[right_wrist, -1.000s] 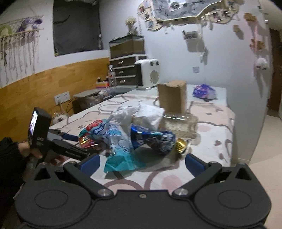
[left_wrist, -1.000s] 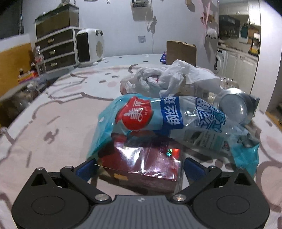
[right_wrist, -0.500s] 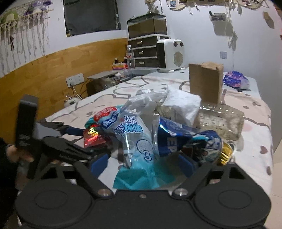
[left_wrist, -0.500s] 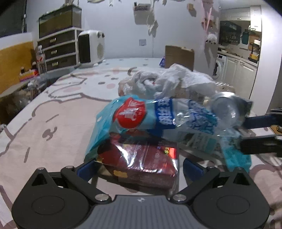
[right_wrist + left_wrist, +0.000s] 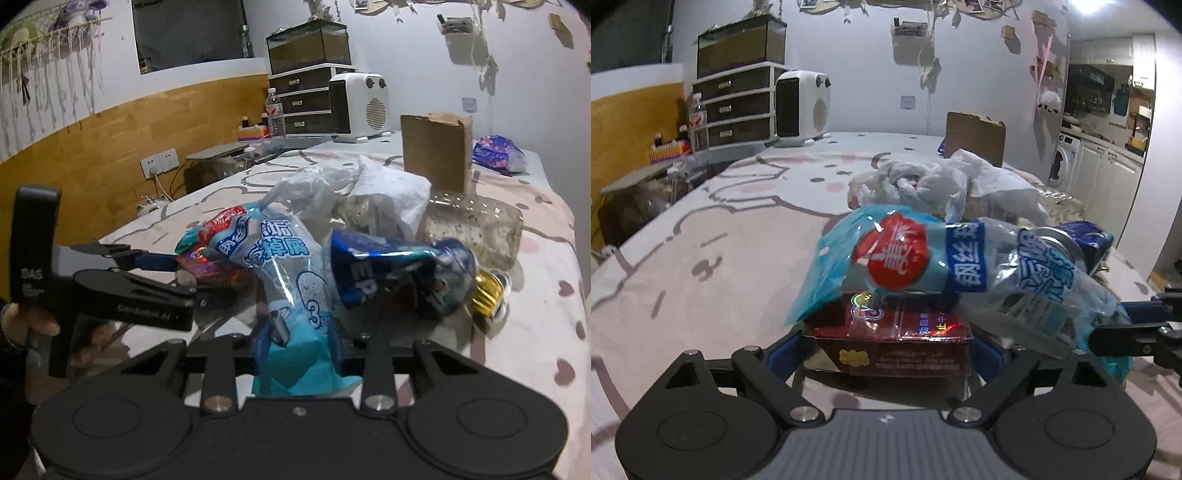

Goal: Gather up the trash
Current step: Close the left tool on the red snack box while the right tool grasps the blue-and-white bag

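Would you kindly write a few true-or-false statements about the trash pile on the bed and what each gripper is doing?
1. The right gripper pinches the blue plastic bag. True.
2. The left gripper has the red box between its fingers. True.
3. The crushed blue can stands upright. False: it lies on its side.
4. The cardboard box lies flattened under the pile. False: it stands upright behind the pile.
5. The white heater sits beside the drawer unit. True.
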`<state>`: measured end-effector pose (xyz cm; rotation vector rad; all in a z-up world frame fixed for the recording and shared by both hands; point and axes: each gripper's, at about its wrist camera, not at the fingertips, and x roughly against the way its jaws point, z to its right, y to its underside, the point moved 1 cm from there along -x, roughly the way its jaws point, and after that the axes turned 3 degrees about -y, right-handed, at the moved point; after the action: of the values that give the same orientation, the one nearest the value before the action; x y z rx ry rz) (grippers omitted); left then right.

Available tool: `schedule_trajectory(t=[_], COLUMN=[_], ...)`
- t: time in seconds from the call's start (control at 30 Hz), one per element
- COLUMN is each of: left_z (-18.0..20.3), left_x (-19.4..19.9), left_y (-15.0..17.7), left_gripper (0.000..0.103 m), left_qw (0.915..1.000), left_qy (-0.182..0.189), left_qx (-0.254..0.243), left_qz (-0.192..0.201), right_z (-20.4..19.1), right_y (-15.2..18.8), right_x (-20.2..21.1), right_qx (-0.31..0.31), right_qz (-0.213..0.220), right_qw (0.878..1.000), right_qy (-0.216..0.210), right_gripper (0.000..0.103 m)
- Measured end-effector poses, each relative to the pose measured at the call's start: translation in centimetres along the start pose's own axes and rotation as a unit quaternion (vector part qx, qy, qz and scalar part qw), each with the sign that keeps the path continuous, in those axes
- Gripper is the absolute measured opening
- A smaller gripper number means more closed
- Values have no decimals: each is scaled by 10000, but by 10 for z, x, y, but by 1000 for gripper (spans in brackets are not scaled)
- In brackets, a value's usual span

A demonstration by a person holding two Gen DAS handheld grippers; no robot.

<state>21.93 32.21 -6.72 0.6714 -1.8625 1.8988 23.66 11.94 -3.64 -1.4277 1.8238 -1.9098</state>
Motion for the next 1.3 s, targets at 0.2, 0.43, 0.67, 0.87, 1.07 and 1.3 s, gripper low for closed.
schedule_trajectory(t=[0.2,0.43,0.67,0.87,1.07,1.3], left_z=[26,40,39,36,42,55], left_x=[24,35,28,34,61,101], left_y=[17,28,25,23,24,21], left_gripper=[92,103,101,91,90,90], left_qw=[9999,9991,9995,9994,9987,9968], left_qy=[-118,-323,-164,-326,-377,-464], left_qx=[-122,-240,-252,-43,198,321], left_qz=[3,132,0,116,289,566], right_z=[2,2,-3,-6,-4,3], right_y=[11,16,17,20,22,25], right_x=[39,71,88,95,111,132], right_qx=[-89,-236,-229,-273,-326,-399], right_qz=[91,275,406,427,568,769], right_qw=[9999,9993,9989,9986,9975,9949], right_qy=[90,76,36,113,249,513], right_gripper=[31,30,29,29,28,28])
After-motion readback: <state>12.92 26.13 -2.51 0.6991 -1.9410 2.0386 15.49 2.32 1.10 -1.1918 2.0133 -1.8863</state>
